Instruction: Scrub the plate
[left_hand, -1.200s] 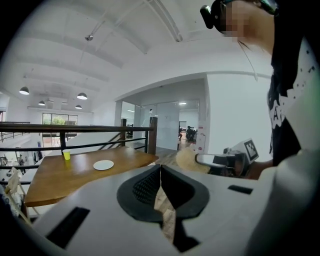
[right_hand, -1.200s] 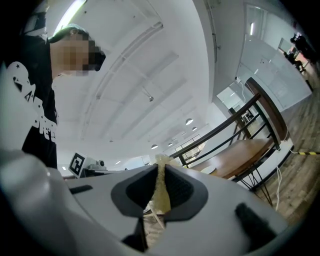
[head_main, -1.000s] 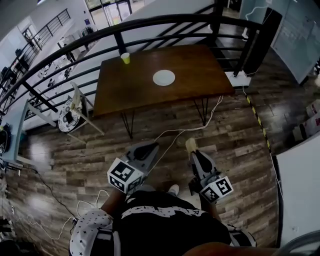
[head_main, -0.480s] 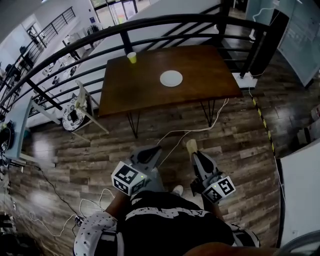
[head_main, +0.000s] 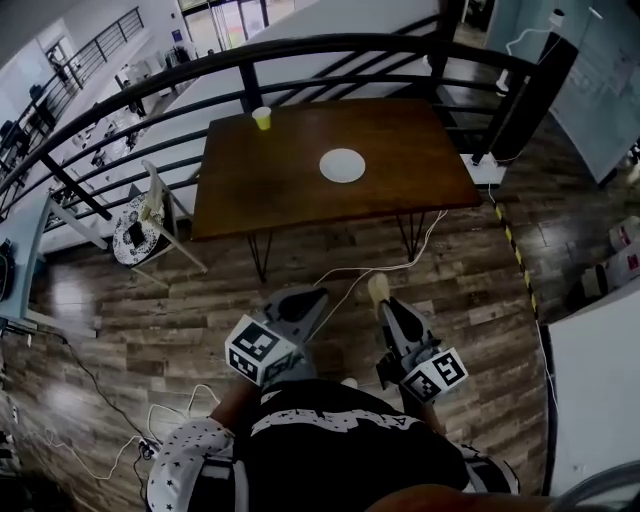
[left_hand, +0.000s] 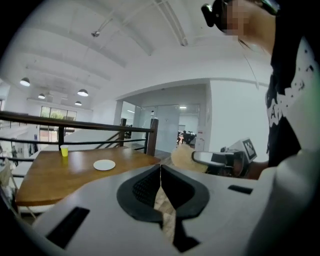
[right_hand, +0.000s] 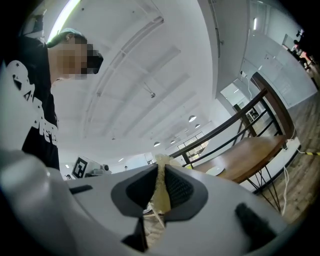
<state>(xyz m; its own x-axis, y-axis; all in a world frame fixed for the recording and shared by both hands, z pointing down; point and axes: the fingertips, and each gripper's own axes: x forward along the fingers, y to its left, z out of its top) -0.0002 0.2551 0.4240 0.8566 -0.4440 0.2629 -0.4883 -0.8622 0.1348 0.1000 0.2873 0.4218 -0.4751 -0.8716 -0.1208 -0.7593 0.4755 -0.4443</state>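
Plate (head_main: 342, 165) on counter (head_main: 260, 190), far off as before. Right gripper (right_hand: 162, 171) fingers still pinch sponge (head_main: 378, 288); left gripper (left_hand: 160, 168) fingers together, empty.

This looks like an upper landing in a large open office building. Ahead of the left tongs (head_main: 303, 298) and right tongs (head_main: 384, 308) stands a dark wooden table (head_main: 290, 190). Beyond it a black metal railing (head_main: 330, 45) guards the edge, and past that lies a lower level (head_main: 130, 75) with furniture too small to tell apart. Under the tongs is plank floor (head_main: 150, 320) with loose cables (head_main: 350, 272). Right of them runs yellow-black hazard tape (head_main: 515, 250). Round ceiling lamps (left_hand: 82, 92) and glass doors (left_hand: 167, 127) show farther off.
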